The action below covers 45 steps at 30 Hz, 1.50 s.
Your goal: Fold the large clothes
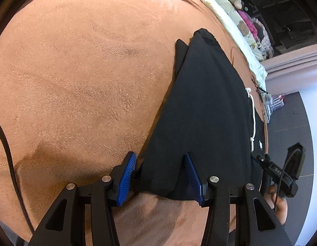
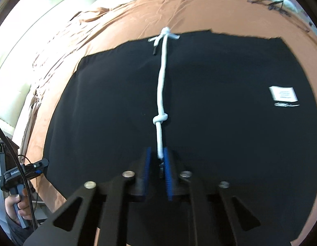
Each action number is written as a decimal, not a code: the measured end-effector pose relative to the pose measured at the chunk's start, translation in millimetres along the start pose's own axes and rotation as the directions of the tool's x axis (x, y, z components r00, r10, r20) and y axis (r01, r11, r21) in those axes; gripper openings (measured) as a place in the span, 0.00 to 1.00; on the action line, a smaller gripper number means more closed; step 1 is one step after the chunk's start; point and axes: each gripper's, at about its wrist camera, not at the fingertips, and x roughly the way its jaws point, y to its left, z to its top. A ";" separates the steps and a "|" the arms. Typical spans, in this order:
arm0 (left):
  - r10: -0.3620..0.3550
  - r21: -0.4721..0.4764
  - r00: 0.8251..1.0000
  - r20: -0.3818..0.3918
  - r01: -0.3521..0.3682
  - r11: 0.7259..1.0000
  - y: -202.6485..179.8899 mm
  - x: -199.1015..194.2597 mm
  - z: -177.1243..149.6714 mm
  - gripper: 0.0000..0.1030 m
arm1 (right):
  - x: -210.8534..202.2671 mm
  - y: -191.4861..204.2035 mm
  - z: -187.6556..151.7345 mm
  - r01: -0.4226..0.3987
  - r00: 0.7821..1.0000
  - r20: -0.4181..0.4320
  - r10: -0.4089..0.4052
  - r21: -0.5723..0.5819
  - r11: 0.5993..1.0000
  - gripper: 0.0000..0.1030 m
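Matt black cloth garment (image 2: 199,102), woven white cord (image 2: 161,86), fuzzy brown blanket (image 1: 86,71)

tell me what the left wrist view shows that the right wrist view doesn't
Only the left wrist view shows the left hand-held gripper open, its blue pads either side of a raised fold of the black garment, plus the garment's narrow far end and the teddy-print bedding.

Only the right wrist view shows the right hand-held gripper shut on the white drawstring tip, the white label readable as a rectangle, and the cream headboard.

Both show the garment, the knotted drawstring and the brown blanket.
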 end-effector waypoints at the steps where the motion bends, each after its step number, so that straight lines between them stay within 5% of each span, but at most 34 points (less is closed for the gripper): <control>1: -0.003 0.000 1.000 0.000 0.003 1.000 0.1 -0.8 -0.5 0.50 | 3.5 1.4 0.1 -0.011 1.000 -0.008 0.011 0.002 1.000 0.05; 22: -0.085 -0.048 0.996 0.001 0.085 0.995 11.2 -1.5 -2.4 0.44 | 49.3 55.1 -77.9 -0.031 0.976 -0.218 0.020 -0.046 0.998 0.06; 28: -0.087 -0.043 0.996 0.003 0.087 0.995 12.7 -2.5 -3.6 0.42 | 44.8 54.3 -72.6 -0.007 0.986 -0.167 0.003 -0.025 1.000 0.07; 30: -0.086 -0.042 0.996 0.003 0.086 0.995 13.1 -2.6 -3.6 0.42 | 42.1 56.9 -67.1 -0.004 0.991 -0.137 0.002 -0.013 1.000 0.30; 31: -0.086 -0.042 0.996 0.003 0.086 0.995 12.8 -2.5 -3.4 0.42 | 42.8 56.8 -62.3 -0.002 0.992 -0.124 0.001 -0.009 1.000 0.64; 32: -0.085 -0.042 0.996 0.003 0.085 0.995 12.5 -1.9 -2.4 0.42 | 43.4 57.2 -58.2 0.005 0.994 -0.109 -0.005 -0.009 1.000 0.74; 38: -0.083 -0.037 0.997 0.008 0.083 0.996 11.7 -1.9 -3.0 0.43 | 77.3 73.0 -43.6 0.035 0.997 -0.075 -0.036 -0.006 0.999 0.73; 39: -0.082 -0.037 0.997 0.009 0.082 0.996 12.0 -1.9 -3.2 0.43 | 83.7 74.4 -39.4 0.037 0.997 -0.071 -0.038 -0.008 0.999 0.68; 41: -0.082 -0.035 0.997 0.011 0.082 0.996 12.0 -2.1 -3.5 0.42 | 100.1 79.4 -31.9 0.052 0.996 -0.065 -0.053 -0.010 0.999 0.41; 45: -0.082 -0.030 0.996 0.015 0.083 0.996 12.5 -2.8 -4.0 0.42 | 127.0 87.8 -15.8 0.080 0.995 -0.059 -0.079 0.015 0.997 0.34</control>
